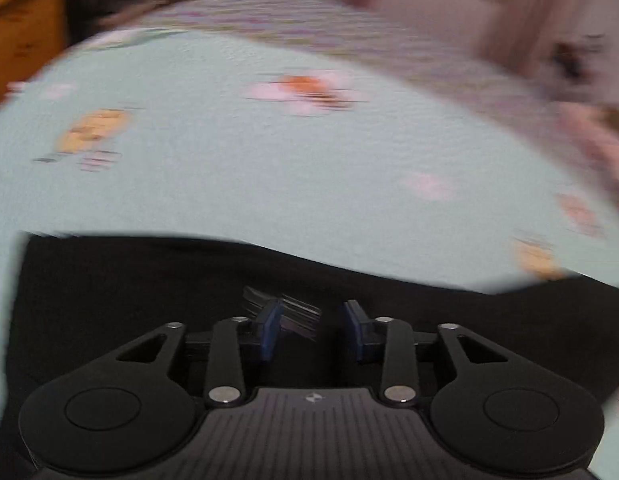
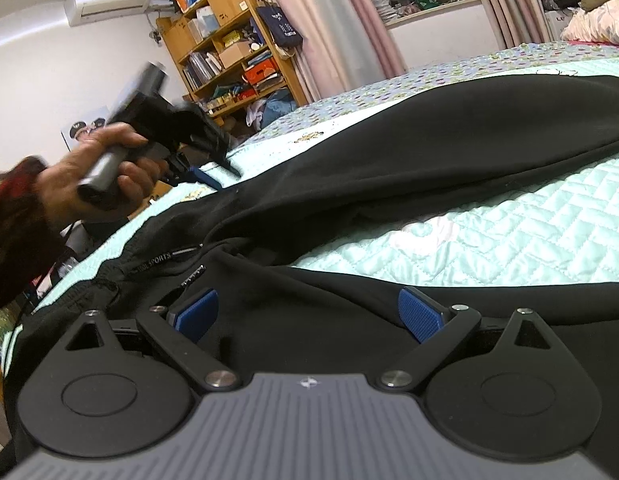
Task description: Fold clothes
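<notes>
Black sweatpants [image 2: 449, 128] lie spread on the bed's mint quilt [image 2: 529, 232]; waistband w/ drawstring [image 2: 189, 250] sits at the near-left end, and the one leg that shows in full runs away to the far right, so the long axis goes near-left to far-right.

Left claw [image 2: 197, 172], held in a hand [image 2: 97, 172] w/ a dark red sleeve, hangs just above the bed at the garment's left edge. In its own blurred view its blue pads [image 1: 269, 330] stand apart w/ nothing between them, i.e. released; black cloth [image 1: 149, 280] is right under and ahead of it, quilt beyond.

Right claw [image 2: 309, 312] is low over the waist area, pads wide apart, released, fabric directly beneath and the leg stretching off to its front-right.

Both claws are at the waist end; left is nearer the outer edge, right nearer the crotch. Pants look laid out flat, no fold visible. Whichever edge gets picked up, I'd judge it must travel across or along that axis.
</notes>
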